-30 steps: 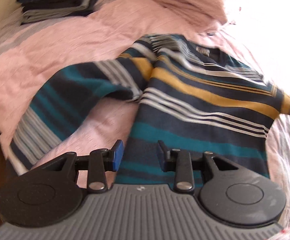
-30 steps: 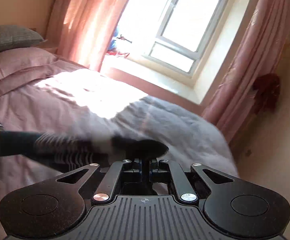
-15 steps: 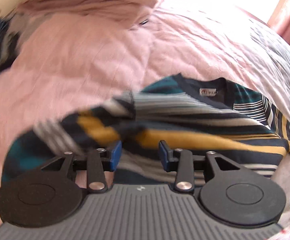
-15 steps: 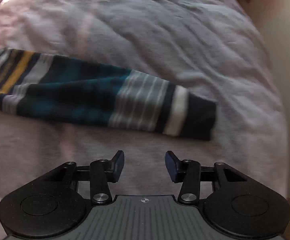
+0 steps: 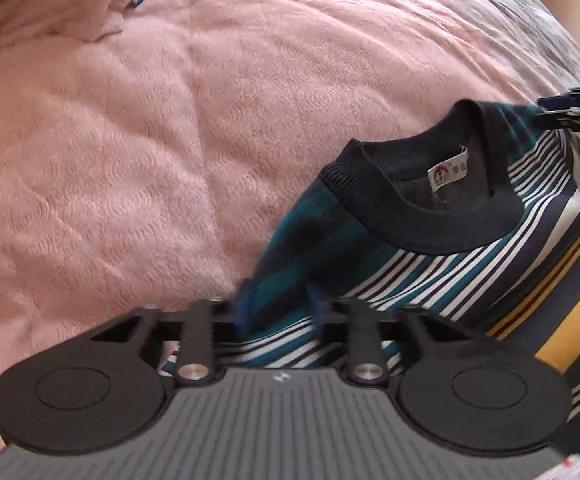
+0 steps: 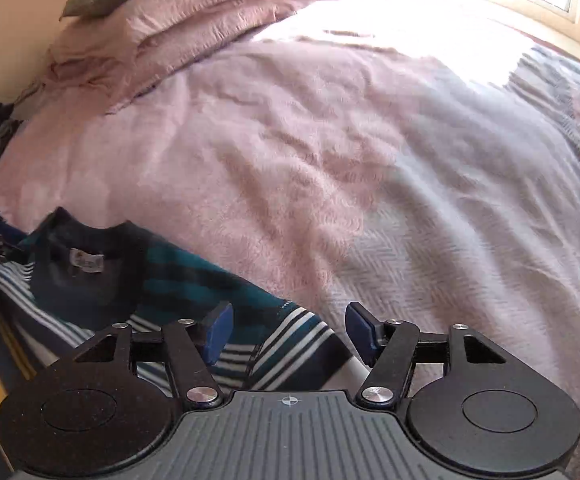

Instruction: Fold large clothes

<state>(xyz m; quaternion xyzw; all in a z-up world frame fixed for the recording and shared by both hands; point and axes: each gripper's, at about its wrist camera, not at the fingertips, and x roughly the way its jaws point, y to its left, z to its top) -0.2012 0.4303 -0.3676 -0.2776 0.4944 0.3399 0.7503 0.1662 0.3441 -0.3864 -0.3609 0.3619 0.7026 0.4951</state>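
Sweater [image 5: 430, 264] is lying flat on the bed [image 5: 130, 160], collar at one o'clock. Your left gripper [image 5: 278, 316] is pinching its shoulder; your right gripper [image 6: 288, 334], jaws just opening, is straddling the other shoulder unclamped. Next, you're needing that second pinch.

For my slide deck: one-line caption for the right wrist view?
Right gripper, jaws just opened, straddles the shoulder of a striped sweater on a pink bedspread.

White neck label [image 5: 448, 171] in sweater [image 5: 430, 264], print illegible
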